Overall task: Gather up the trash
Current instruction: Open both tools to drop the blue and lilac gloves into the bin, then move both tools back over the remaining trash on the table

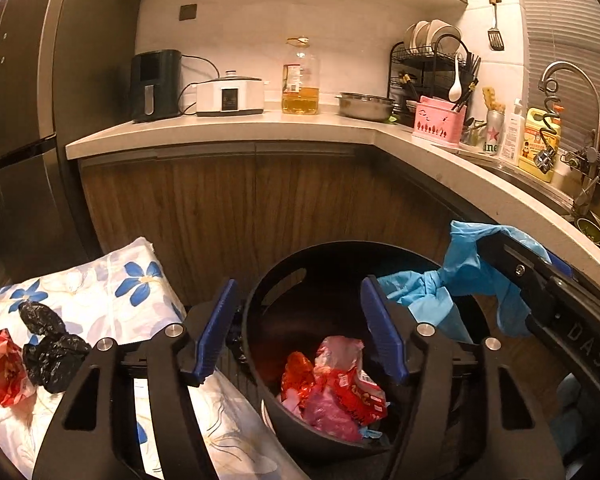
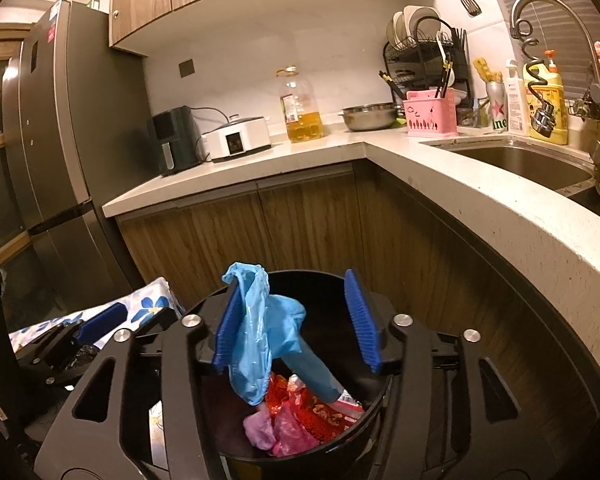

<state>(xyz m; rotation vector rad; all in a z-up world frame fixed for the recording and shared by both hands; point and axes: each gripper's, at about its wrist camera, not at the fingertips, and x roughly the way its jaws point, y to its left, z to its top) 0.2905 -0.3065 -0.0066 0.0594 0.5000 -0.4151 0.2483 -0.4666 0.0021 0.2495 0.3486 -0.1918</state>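
Observation:
A black round bin (image 1: 256,320) stands on the floor below both grippers, with red wrappers (image 1: 352,396) and pink plastic (image 1: 328,416) inside. My left gripper (image 1: 298,322) is open above the bin with nothing between its blue pads. My right gripper (image 2: 296,320) is open over the same bin (image 2: 374,400). A crumpled blue plastic bag (image 2: 256,344) clings to its left pad (image 2: 226,328) and hangs into the bin; the right pad stands clear of it. On the floral cloth (image 1: 112,292) to the left lie a black bag (image 1: 50,344) and a red wrapper (image 1: 0,368).
Wooden cabinets (image 1: 260,200) under an L-shaped countertop (image 2: 500,208) close in the bin behind and on the right. A tall fridge (image 2: 52,140) stands left. An air fryer (image 1: 156,84), cooker (image 1: 230,96), oil bottle (image 1: 300,80), dish rack (image 1: 432,64) and sink (image 2: 520,160) are above.

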